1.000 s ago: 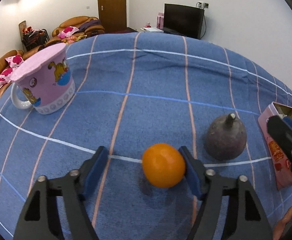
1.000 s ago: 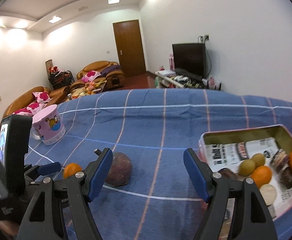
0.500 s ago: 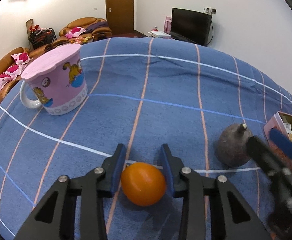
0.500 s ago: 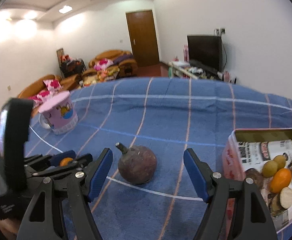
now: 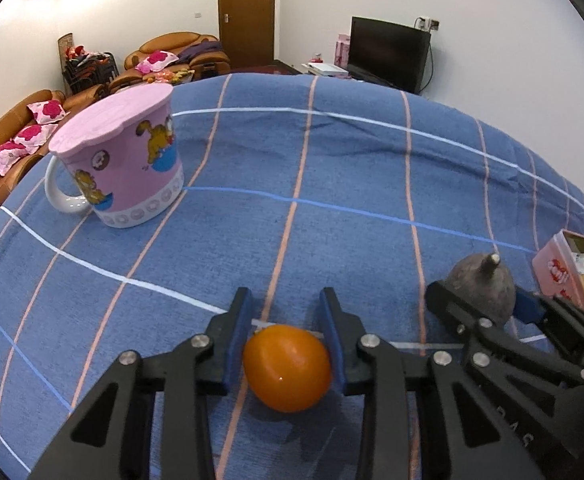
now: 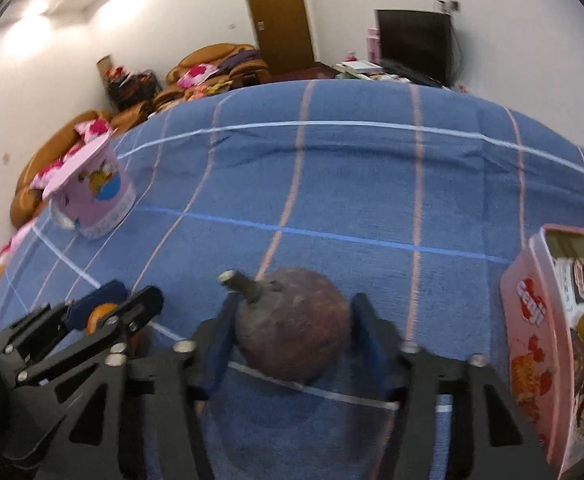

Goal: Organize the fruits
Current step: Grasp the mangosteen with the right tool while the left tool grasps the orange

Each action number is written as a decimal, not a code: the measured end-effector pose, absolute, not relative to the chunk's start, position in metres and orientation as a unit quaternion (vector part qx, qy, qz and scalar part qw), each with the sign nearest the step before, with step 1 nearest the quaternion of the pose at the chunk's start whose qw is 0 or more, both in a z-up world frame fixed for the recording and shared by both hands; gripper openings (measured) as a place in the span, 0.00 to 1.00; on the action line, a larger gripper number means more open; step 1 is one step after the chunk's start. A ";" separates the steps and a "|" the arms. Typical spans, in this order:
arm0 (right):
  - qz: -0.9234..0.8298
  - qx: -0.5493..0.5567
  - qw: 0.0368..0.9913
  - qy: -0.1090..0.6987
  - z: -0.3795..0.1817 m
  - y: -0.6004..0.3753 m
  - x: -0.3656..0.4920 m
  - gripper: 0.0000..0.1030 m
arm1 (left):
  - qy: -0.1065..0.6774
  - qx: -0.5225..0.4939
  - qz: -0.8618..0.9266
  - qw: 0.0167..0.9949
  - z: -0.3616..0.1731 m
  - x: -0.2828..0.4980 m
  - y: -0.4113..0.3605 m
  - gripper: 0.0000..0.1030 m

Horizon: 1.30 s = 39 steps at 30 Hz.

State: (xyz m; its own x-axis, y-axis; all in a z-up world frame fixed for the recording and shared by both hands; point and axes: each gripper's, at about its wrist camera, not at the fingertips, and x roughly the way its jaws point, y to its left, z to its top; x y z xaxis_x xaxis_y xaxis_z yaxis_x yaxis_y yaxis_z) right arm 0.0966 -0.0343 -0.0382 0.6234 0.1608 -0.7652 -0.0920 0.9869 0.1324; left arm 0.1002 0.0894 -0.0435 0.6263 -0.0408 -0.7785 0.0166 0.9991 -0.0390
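In the left wrist view, the left gripper [image 5: 286, 334] pinches the orange [image 5: 287, 368] near on the cloth [image 5: 332, 184], so the pick-up step is in hand. In the right wrist view, the right gripper [image 6: 292, 334] is closing around the mangosteen [image 6: 294, 326], its pads apparently not yet pressing; next both fruits likely need lifting right into the tin [image 6: 532, 320].

Ahead of left gripper [image 5: 286, 312]: bare cloth [image 5: 332, 200] to the far edge, free passage.
Ahead-left of it: mug [image 5: 124, 168], upright, well apart; open cloth between.
Right of it: right gripper [image 5: 488, 312] just beside, around the mangosteen [image 5: 480, 284]; little room between the two grippers.
Ahead of right gripper: bare cloth, free.
Right of right gripper: tin [image 6: 540, 340], its near wall close by; a narrow strip of cloth between.
Inside tin: fruit fills the visible part.
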 end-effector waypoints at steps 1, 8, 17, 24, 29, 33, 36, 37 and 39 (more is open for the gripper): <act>0.067 0.035 0.901 0.428 -0.038 -0.033 0.096 0.51 | 0.431 -0.018 -0.017 0.902 -0.044 0.100 0.090 0.35; 0.062 0.039 0.913 0.402 -0.030 -0.035 0.086 0.51 | 0.424 -0.034 -0.013 0.905 -0.043 0.096 0.100 0.35; 0.048 -0.018 0.949 0.312 -0.004 -0.017 0.040 0.51 | 0.349 -0.009 0.034 0.937 -0.025 0.077 0.105 0.25; 0.044 0.004 0.951 0.305 -0.002 -0.024 0.033 0.51 | 0.347 -0.038 0.008 0.937 -0.022 0.081 0.132 0.26; 0.043 0.048 0.948 0.312 -0.007 -0.041 0.028 0.51 | 0.368 -0.127 -0.007 0.921 -0.029 0.084 0.174 0.35; 0.043 0.060 0.946 0.317 -0.008 -0.045 0.028 0.51 | 0.387 -0.181 -0.042 0.903 -0.036 0.088 0.186 0.35; 0.046 0.063 0.943 0.322 -0.010 -0.045 0.029 0.51 | 0.387 -0.132 -0.056 0.911 -0.034 0.085 0.164 0.36; 0.047 0.064 0.943 0.324 -0.011 -0.045 0.029 0.51 | 0.387 -0.104 -0.064 0.914 -0.033 0.084 0.152 0.42; 0.049 0.067 0.941 0.329 -0.012 -0.046 0.031 0.51 | 0.389 -0.067 -0.060 0.917 -0.033 0.082 0.136 0.53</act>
